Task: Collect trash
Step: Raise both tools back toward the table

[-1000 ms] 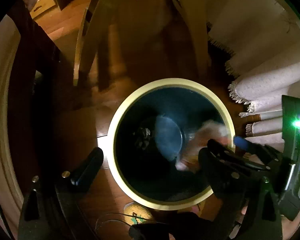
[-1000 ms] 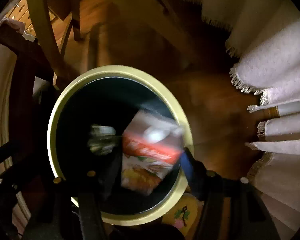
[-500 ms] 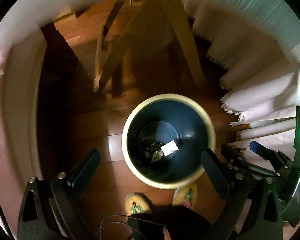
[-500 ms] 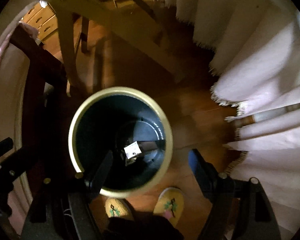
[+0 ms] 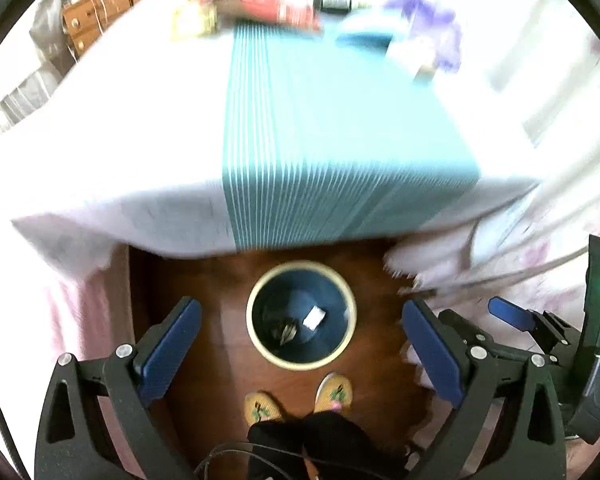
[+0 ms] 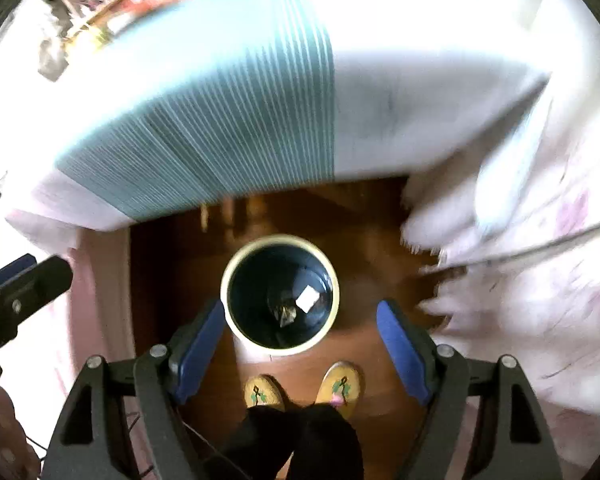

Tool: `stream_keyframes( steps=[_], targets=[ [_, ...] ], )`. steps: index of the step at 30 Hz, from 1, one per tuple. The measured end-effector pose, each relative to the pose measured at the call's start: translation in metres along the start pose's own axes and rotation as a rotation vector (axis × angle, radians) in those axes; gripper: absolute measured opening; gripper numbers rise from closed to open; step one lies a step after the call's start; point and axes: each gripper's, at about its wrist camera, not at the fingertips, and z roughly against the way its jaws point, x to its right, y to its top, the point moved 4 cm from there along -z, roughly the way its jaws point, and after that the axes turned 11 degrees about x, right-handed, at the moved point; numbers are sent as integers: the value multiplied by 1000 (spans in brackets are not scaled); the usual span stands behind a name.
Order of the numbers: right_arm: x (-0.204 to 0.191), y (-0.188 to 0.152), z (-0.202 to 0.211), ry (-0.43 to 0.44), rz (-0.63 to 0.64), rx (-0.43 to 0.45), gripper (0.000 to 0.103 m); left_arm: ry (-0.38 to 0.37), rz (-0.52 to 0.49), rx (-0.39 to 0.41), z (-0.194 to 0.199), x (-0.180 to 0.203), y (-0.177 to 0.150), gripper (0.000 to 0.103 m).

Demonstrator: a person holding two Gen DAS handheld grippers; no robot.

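Note:
A round bin (image 5: 256,334) with a cream rim and dark inside stands on the wooden floor, far below both grippers; it shows in the right wrist view too as the bin (image 6: 228,300). Inside lie a white packet (image 5: 314,317) and a dark crumpled scrap (image 5: 286,330), seen again as the packet (image 6: 306,304) and scrap (image 6: 284,312). My left gripper (image 5: 300,338) is open and empty, high above the bin. My right gripper (image 6: 300,338) is open and empty as well. The right gripper's blue finger (image 5: 510,316) shows at the right of the left wrist view.
A table under a white cloth with a teal striped runner (image 5: 320,132) fills the upper half; blurred packets and clutter (image 5: 276,4) lie at its far end. A person's yellow slippers (image 6: 300,390) stand just below the bin. White fringed fabric (image 6: 520,280) hangs at the right.
Both grippers have risen from just over the bin to above table height. The red and white packet left the right gripper and now lies in the bin.

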Motion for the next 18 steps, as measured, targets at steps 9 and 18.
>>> stream_keyframes(
  steps=[9, 18],
  targets=[
    [-16, 80, 109, 67, 81, 216, 79, 4, 10, 208, 116, 14, 94, 100],
    [-37, 144, 182, 166, 171, 379, 79, 88, 70, 350, 177, 13, 143, 100]
  ],
)
